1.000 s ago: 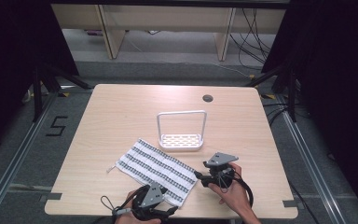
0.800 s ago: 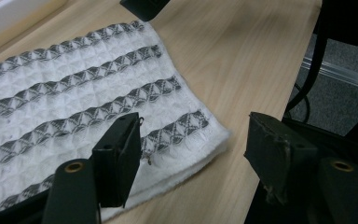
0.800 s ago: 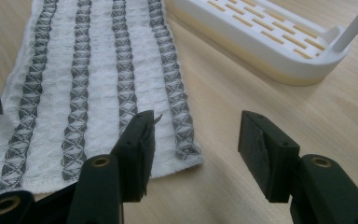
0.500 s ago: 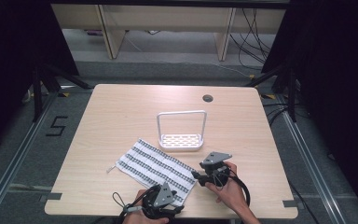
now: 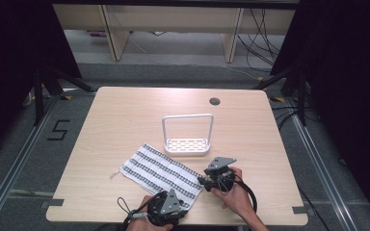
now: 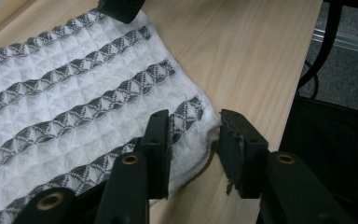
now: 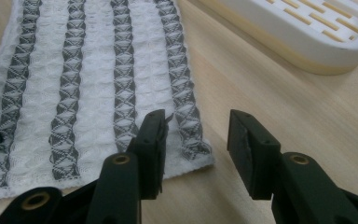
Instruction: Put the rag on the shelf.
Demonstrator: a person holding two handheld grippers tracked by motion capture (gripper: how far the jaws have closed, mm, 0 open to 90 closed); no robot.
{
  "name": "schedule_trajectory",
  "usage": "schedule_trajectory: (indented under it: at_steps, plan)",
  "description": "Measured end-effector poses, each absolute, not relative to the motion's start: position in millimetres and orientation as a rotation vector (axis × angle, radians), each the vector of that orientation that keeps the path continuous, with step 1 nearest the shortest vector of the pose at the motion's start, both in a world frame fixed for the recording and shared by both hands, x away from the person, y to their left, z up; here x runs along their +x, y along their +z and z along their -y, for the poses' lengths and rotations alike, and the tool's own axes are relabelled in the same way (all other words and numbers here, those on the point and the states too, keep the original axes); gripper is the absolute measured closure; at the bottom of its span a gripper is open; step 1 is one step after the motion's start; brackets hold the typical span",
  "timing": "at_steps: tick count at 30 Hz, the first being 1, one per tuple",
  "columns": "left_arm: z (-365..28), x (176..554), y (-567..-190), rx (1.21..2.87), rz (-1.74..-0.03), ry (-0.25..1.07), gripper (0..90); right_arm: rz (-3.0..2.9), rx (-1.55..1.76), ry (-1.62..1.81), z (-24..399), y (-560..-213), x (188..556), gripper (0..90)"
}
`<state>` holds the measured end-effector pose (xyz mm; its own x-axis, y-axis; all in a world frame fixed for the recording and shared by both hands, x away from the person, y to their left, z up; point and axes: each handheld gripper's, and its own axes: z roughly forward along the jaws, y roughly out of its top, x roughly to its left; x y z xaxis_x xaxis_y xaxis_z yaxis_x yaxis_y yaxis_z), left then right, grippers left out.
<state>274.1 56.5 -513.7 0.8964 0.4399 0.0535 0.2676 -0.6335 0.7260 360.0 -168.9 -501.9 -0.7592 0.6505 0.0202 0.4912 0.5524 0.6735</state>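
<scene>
Straddling waffle-weave striped towel (image 5: 160,174) corners, left gripper (image 6: 193,135), right gripper (image 7: 196,135), fingers part-open (just closing), gripping nothing.

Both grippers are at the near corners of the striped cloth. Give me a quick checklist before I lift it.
1. Left gripper straddles a corner of the white, grey-striped waffle cloth; jaws have just been closing, gap remains: not ok yet.
2. Right gripper straddles the other near corner; jaws closing, not pinched: not ok.
3. Cloth lies flat on the light wooden table: ok.
4. White plastic rack with handle lies apart from the cloth: ok.
5. Cloth's far edge free: ok.
</scene>
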Motion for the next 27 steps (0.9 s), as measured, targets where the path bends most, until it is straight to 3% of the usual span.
schedule_trajectory:
  at_steps: [7, 11, 17, 27]
  plan:
    - [-59, 276, -515, 2.272, -0.525, 0.308, 79.4, -2.574, 0.972, 1.000, 167, -507, 358, 69.0]
    - [-60, 276, -514, 2.250, -0.534, 0.300, 82.9, -2.573, 0.981, 1.031, 168, -508, 359, 74.4]
    - [-63, 278, -511, 2.253, -0.532, 0.295, 85.1, -2.578, 1.010, 1.048, 169, -504, 355, 83.8]
    - [-69, 279, -500, 2.209, -0.528, 0.317, 85.4, -2.519, 1.013, 1.155, 171, -490, 351, 85.3]
